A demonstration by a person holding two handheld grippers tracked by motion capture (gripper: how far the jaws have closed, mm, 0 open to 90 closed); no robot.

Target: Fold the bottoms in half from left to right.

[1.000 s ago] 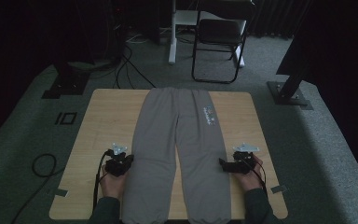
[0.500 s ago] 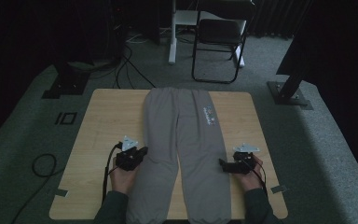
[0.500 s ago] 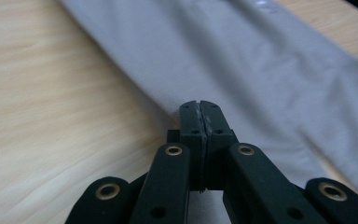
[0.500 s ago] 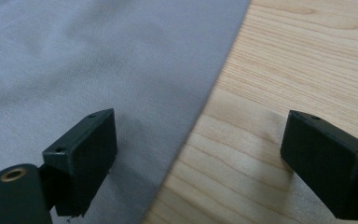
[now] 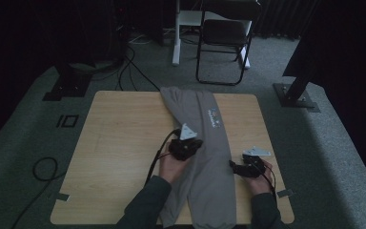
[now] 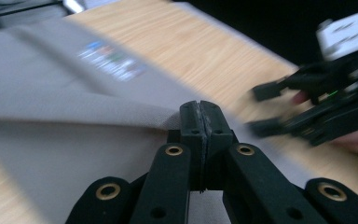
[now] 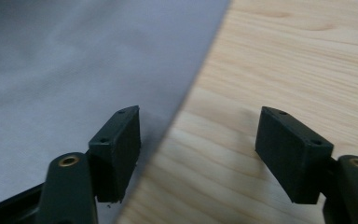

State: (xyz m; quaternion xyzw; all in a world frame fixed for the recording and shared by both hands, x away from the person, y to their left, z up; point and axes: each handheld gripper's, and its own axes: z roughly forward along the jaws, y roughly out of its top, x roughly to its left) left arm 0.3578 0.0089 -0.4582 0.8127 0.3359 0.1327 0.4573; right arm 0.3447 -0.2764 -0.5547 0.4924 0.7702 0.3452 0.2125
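1. Near edge of the surface (image 5: 119, 143): person's two forearms come in, a hand on each tool.
2. Right tool (image 5: 235, 167) sits low near the right edge, close to the near right corner. Its jaws have just been closing but stand apart; in the right gripper view (image 7: 198, 154) one jaw is over the trouser cloth, the other over bare wood, the cloth edge running between them. Pads press on nothing.
3. Left tool (image 5: 196, 143) is over the middle of the surface, jaws closed on a fold of the grey trousers (image 5: 205, 157); left gripper view (image 6: 200, 112) shows cloth pinched at the tips.
4. Trousers run from the near edge to the far edge, right of centre, left leg pulled over the right leg. Small printed logo (image 5: 213, 117) toward the far end.
5. Beyond the far edge: a black chair (image 5: 226, 33) on the floor.
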